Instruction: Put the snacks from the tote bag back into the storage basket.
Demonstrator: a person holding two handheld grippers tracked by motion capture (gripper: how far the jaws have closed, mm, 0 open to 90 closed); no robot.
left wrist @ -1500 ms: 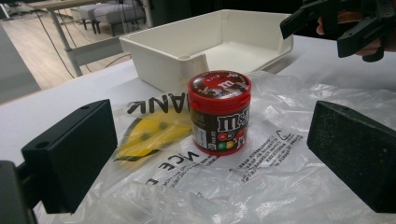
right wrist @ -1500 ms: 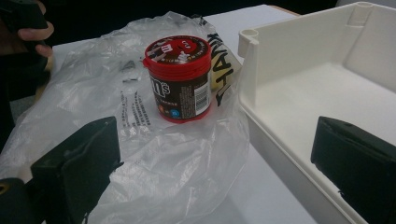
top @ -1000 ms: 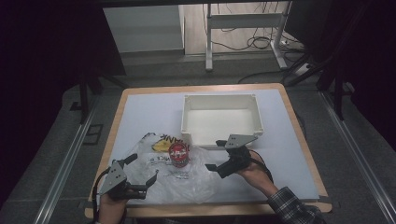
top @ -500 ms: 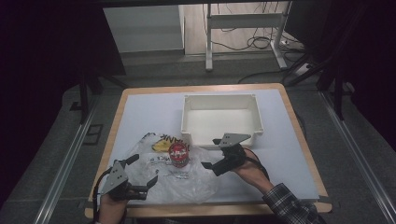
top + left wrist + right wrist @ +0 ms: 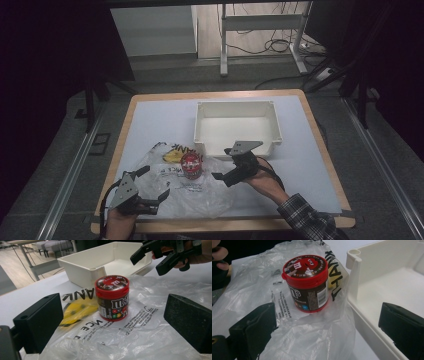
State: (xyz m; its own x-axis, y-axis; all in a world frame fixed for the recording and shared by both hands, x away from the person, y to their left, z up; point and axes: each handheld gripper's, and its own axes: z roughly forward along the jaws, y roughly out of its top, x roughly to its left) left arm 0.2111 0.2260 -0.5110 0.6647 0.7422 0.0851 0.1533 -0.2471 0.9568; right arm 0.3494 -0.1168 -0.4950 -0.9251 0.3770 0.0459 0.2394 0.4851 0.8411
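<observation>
- Right claw (image 5: 224, 168): jaws spread wide, holding nothing, hovering over the bag's right part, just beside the candy jar (image 5: 190, 165) on the side toward the bench's right edge.
- Left claw (image 5: 152, 187): also released and empty, near the bench's front edge; the jar lies beyond it, farther off, so the right hand looks nearer.
- The jar stands upright on the clear plastic bag (image 5: 200, 192), long axis vertical, red lid up, close to the white bin's (image 5: 237, 110) front-left corner.
</observation>
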